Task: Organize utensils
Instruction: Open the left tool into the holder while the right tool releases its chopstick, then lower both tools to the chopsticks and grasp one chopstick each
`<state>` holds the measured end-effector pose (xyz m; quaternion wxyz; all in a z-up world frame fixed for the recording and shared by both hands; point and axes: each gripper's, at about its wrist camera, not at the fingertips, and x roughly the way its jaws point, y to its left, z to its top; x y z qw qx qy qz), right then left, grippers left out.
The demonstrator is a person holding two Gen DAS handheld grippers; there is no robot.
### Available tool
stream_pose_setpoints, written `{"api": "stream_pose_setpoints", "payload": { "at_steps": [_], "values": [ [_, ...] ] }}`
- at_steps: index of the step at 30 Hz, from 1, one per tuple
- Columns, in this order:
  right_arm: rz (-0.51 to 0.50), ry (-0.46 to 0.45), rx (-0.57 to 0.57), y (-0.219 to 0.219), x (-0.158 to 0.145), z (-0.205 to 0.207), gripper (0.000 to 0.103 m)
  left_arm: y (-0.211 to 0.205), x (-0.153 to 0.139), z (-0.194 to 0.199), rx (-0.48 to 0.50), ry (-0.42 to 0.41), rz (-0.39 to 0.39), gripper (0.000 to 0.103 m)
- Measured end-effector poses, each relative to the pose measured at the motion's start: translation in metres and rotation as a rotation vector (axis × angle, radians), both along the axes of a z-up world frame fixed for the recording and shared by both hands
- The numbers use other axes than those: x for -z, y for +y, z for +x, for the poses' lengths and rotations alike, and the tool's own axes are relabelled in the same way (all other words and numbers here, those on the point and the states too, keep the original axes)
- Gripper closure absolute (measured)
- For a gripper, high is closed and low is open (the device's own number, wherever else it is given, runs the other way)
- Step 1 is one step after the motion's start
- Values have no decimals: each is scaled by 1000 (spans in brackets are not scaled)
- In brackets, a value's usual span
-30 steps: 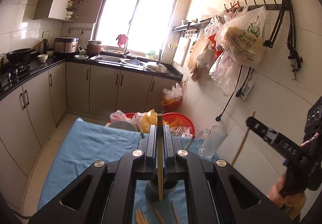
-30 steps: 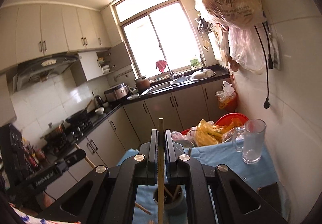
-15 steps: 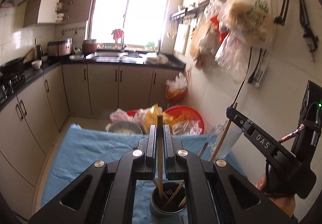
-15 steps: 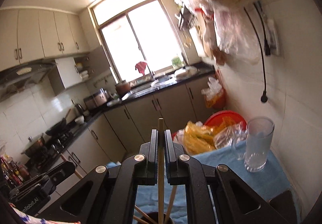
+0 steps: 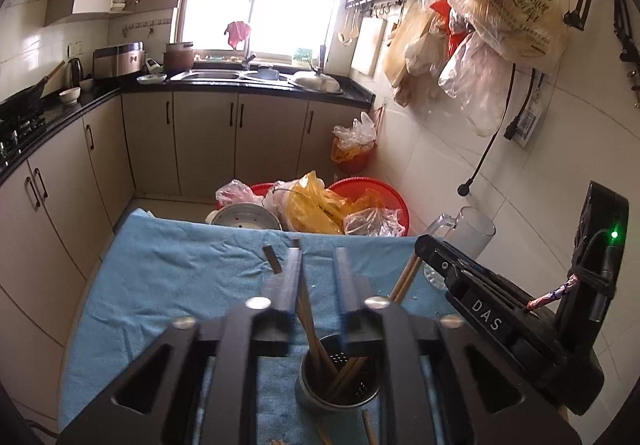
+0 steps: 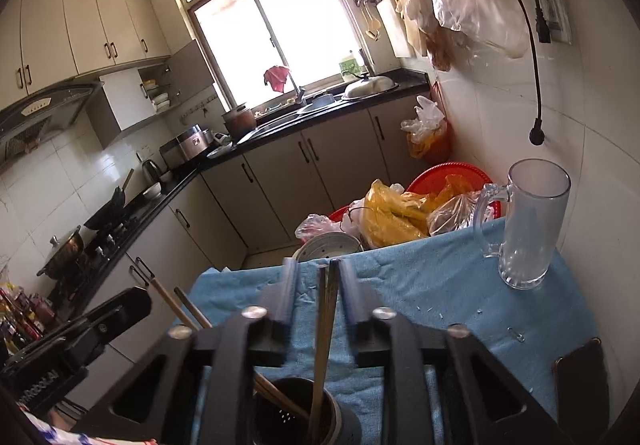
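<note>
A grey perforated utensil holder [image 5: 338, 381] stands on the blue towel [image 5: 176, 277] and holds several wooden chopsticks [image 5: 316, 337]. My left gripper [image 5: 318, 257] is open just above it; one chopstick leans against its left finger. My right gripper [image 6: 316, 269] is open over the same holder [image 6: 296, 409], with chopsticks [image 6: 324, 321] standing loose between its jaws. The right gripper's body shows in the left wrist view [image 5: 480, 309], and the left one in the right wrist view [image 6: 76, 337]. More chopsticks [image 5: 370, 427] lie on the towel by the holder.
A clear glass mug [image 6: 524, 225] stands at the towel's far right by the tiled wall. A dark phone [image 6: 580, 377] lies at the right edge. Red basins with plastic bags [image 5: 332, 205] and a steel pot [image 5: 244, 219] sit beyond the far edge.
Both grippers have opened and let go of their chopsticks, which now stand in the holder. Both have tilted down towards the holder.
</note>
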<state>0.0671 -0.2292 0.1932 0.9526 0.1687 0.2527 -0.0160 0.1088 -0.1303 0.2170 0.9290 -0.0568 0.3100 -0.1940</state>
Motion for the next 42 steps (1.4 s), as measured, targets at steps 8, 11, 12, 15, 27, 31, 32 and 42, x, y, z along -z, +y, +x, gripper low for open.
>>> {"api": "stream_pose_setpoints", "payload": {
  "at_steps": [8,11,12,15,27,31,32,42],
  "values": [
    [-85,9,10,0,-6,-66,53,39,-5,-45,-43,-10,-19,71],
    [-99,79,-13,1,22,-94,51,60,16,-69,-60,33,-21,67],
    [-104,107,-25,3,32,-99,51,64,25,-75,-64,53,-20,67],
    [-118,225,-99,12,79,-119,51,75,67,-92,-62,152,-3,67],
    [-153,379,-211,43,159,-151,55,36,186,-130,15,357,150,80],
    [-167,382,-210,46,161,-147,58,25,195,-131,27,375,166,89],
    [-171,383,-210,48,161,-146,60,24,195,-132,20,370,181,92],
    [-223,412,-202,55,169,-134,80,22,195,-127,40,364,234,96]
  ]
}}
